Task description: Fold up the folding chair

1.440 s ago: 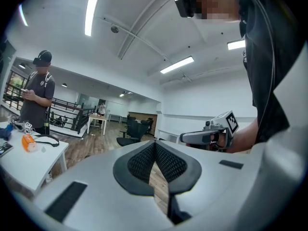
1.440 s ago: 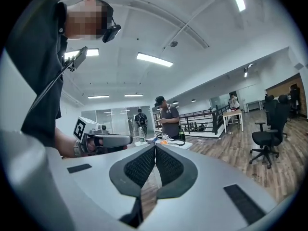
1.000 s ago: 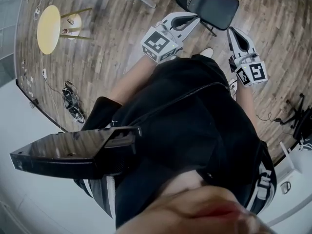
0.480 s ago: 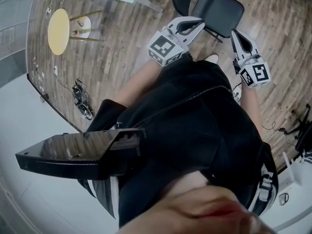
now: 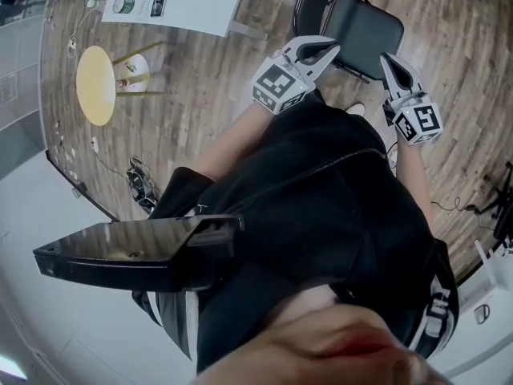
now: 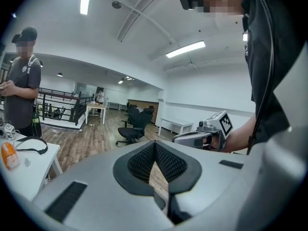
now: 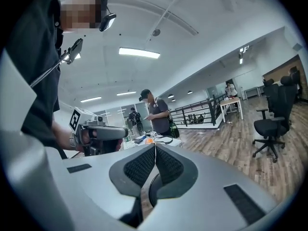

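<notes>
The black folding chair [image 5: 365,26] stands unfolded on the wooden floor at the top of the head view, seat facing me. My left gripper [image 5: 329,50] is shut and empty, its tip at the seat's near left edge. My right gripper [image 5: 387,58] is also shut and empty, just off the seat's near right corner. In the left gripper view the ribbed pads [image 6: 166,160] meet, and the right gripper [image 6: 183,137] shows beside them. In the right gripper view the pads [image 7: 166,165] meet too, with the left gripper [image 7: 120,131] to their left. Whether either touches the chair I cannot tell.
A white table [image 5: 180,2] with small items stands at the upper left, a yellow round stool [image 5: 96,83] below it, and cables [image 5: 143,184] lie on the floor. A person in a cap [image 6: 21,81] stands by the table. Office chairs [image 7: 272,124] stand farther off.
Both grippers have moved forward and a little down toward the chair seat, staying shut. The head view has shifted, bringing the white table into sight.
</notes>
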Tool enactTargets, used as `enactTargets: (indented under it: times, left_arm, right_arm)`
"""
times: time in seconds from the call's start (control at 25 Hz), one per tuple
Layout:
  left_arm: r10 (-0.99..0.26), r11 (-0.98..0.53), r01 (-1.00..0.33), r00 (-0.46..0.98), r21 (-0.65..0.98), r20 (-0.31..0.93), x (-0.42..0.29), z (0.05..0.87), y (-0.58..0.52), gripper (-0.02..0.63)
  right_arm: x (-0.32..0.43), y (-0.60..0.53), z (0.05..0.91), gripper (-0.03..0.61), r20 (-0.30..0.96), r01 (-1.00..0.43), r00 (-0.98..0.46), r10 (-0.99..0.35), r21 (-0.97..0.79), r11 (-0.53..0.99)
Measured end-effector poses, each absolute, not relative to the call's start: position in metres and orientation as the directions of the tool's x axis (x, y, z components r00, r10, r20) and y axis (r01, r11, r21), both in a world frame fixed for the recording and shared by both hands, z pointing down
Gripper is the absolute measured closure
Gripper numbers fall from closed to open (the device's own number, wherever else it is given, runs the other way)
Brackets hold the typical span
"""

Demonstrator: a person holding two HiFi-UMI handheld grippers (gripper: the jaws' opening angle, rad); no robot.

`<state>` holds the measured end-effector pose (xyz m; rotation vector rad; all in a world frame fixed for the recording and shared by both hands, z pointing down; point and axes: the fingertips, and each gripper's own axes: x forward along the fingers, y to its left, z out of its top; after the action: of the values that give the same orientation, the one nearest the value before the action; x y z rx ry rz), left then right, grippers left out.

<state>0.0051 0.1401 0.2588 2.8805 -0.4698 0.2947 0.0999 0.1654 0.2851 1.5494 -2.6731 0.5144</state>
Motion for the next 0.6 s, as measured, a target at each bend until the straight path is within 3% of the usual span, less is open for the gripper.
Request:
enactTargets:
  times: [0.32, 0.6]
  left_arm:
    - [-0.252, -0.924, -0.33, 0.906, 0.195, 0.339, -0.04, 0.31, 0.037, 0.614]
    - [-0.29, -0.863, -0.44, 0.832, 0.247, 0.473, -0.068, 0.371, -0.027, 0.614]
  right_arm:
    - [0.112, 0.102, 0.372, 0.566, 0.366, -0.898, -0.406, -0.837, -0.33, 0.291]
    - [0.148, 0.087, 0.427, 0.566, 0.447, -0.897, -0.366, -0.816, -0.404, 0.181]
